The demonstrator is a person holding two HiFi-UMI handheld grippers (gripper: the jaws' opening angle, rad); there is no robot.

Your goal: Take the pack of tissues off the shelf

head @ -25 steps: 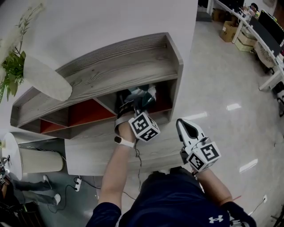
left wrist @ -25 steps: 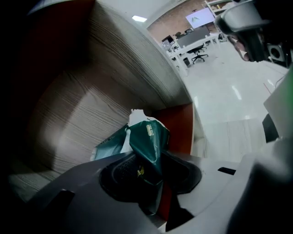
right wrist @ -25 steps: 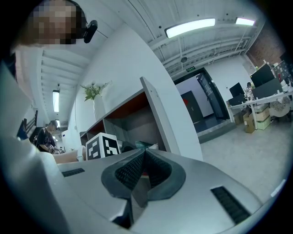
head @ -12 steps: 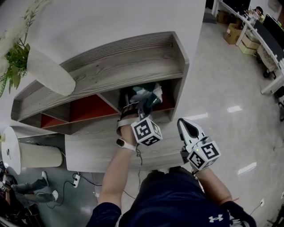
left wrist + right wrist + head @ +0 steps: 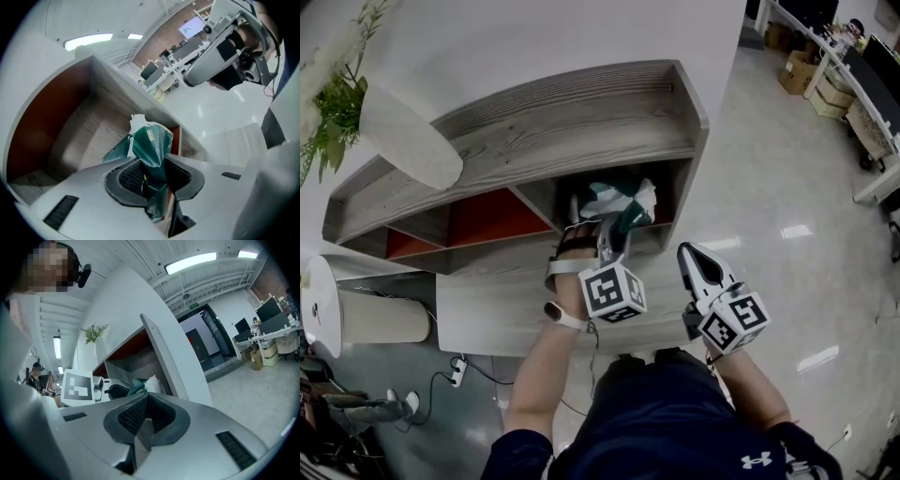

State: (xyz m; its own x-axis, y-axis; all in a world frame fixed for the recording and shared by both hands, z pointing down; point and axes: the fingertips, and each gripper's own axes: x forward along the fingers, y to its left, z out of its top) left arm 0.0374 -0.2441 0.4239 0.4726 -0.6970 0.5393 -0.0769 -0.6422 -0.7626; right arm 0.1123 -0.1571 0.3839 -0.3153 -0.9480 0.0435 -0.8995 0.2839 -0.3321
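The left tongs (image 5: 614, 236) have just closed and now pinch the pack of tissues (image 5: 151, 140). It is a crumpled dark-green wrapper with a white end, at their 12 o'clock in the shelf (image 5: 562, 141)'s rightmost compartment. The right tongs (image 5: 146, 411), at 3 o'clock, are pressed together and empty.

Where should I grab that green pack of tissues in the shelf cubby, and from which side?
Pinch the pack of tissues by its loose, crumpled wrapper end facing the cubby's open front, coming straight in from the front; the shelf walls off the other sides. The left gripper has just closed on that end.
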